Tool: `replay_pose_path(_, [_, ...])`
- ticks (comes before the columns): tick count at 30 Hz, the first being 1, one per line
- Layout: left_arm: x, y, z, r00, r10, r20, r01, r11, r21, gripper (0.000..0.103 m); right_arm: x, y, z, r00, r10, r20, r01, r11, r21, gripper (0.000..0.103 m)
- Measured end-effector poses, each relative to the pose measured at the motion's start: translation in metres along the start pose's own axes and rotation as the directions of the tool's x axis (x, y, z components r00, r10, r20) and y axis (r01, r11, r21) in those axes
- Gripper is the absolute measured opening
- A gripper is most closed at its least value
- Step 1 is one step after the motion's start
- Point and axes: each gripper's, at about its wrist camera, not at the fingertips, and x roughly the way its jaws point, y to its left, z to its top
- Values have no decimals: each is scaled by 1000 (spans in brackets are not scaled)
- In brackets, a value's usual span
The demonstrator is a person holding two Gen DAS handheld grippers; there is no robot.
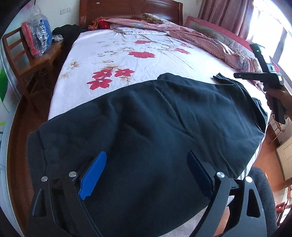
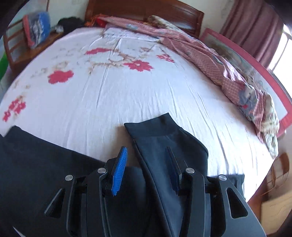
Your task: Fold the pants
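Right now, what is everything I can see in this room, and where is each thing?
pants: one, dark navy, spread on the near edge of the bed
sheet: one, white with red flowers, covering the bed
quilt: one, pink patterned, bunched along the right side
headboard: one, brown wood, far end
chair: one, brown wood, left of the bed
bag: one, clear plastic with red and blue contents, on the chair
curtain: one, dusty pink, far right
left gripper: black, blue pads, open above the pants
right gripper: black, blue pads, open, over a pant leg
hand: one, holding the right gripper
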Motion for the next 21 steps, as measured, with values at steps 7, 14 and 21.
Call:
replay_pose_path(7, [11, 5, 9, 1000, -4, -26, 3, 1000, -12, 91, 61, 13, 5, 979, -138, -148, 112, 979, -170, 25])
replay_pose_path(14, [17, 7, 12, 999, -5, -48, 4, 1000, -20, 91, -14, -102, -8, 995, 81, 58, -98, 909, 405, 5])
replay_pose_path(21, [21, 0, 12, 997, 33, -66, -30, 998, 46, 92, -57, -265, -138, 967, 79, 242, -249, 498, 831, 5])
